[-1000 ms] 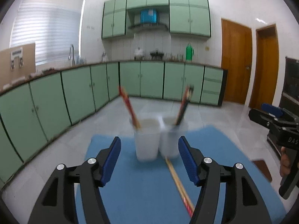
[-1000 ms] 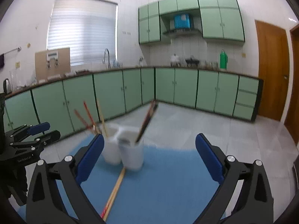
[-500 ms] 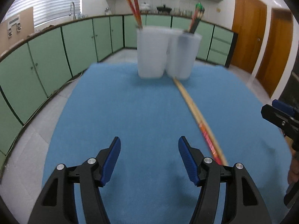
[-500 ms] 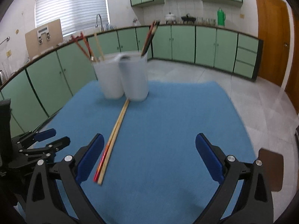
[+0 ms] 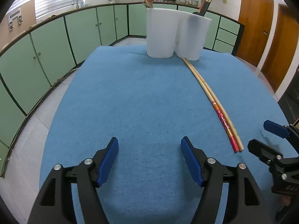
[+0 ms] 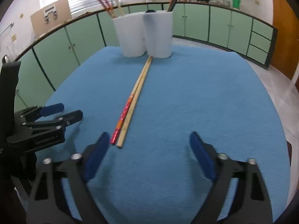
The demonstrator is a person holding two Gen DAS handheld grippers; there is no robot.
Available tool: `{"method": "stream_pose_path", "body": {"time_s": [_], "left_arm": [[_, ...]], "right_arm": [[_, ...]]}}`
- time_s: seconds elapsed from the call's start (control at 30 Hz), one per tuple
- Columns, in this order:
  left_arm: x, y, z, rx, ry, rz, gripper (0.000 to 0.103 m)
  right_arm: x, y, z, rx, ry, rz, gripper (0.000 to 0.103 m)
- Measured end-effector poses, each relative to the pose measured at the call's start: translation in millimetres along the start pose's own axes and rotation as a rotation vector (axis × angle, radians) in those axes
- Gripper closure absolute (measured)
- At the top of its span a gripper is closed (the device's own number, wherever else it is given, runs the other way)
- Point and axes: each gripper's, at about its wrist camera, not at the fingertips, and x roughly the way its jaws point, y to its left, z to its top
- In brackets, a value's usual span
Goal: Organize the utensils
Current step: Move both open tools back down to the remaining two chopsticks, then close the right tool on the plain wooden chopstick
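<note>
Chopsticks (image 6: pixel 133 100), one red-ended and one plain, lie side by side mid-frame on the blue mat (image 6: pixel 205 97), tips touching the white cups (image 6: pixel 145 35) at top centre. My left tongs (image 5: pixel 149 147) are opening, my right tongs (image 6: pixel 149 141) closing, both empty.

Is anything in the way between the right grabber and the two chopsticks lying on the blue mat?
No. Only bare blue mat lies between the right gripper and the chopsticks. Their near ends sit just ahead of its left finger. Its jaws are closing with nothing between them. The left gripper is off to the side.
</note>
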Motion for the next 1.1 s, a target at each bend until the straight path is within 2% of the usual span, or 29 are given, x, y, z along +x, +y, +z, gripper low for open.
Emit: {"method": "stream_pose_path", "body": {"time_s": [0.17, 0.53, 0.6, 0.7, 0.77, 1.03, 1.1], "left_arm": [[2.0, 1.6, 1.9, -0.011, -0.002, -0.005, 0.034], [1.4, -0.8, 0.3, -0.011, -0.001, -0.010, 0.033], [0.9, -0.7, 0.2, -0.014, -0.003, -0.012, 0.033], [1.6, 0.4, 0.3, -0.019, -0.004, -0.015, 0.032], [2.0, 0.0, 0.2, -0.020, -0.002, -0.016, 0.032], [1.1, -2.0, 0.2, -0.014, -0.007, -0.014, 0.032], [2.1, -1.8, 0.3, -0.013, -0.006, -0.013, 0.032]], "right_arm": [[2.7, 5.9, -0.9, -0.024, 0.024, -0.005, 0.033], [14.3, 13.9, 1.0, -0.071, 0.070, -0.067, 0.037], [13.8, 12.5, 1.3, -0.064, 0.069, -0.078, 0.044], [11.0, 4.3, 0.6, -0.044, 0.065, -0.114, 0.045], [9.3, -1.1, -0.6, -0.027, 0.066, -0.094, 0.045], [11.4, 8.6, 0.8, -0.043, 0.058, -0.050, 0.069], [11.5, 11.3, 1.0, -0.050, 0.057, -0.043, 0.080]]}}
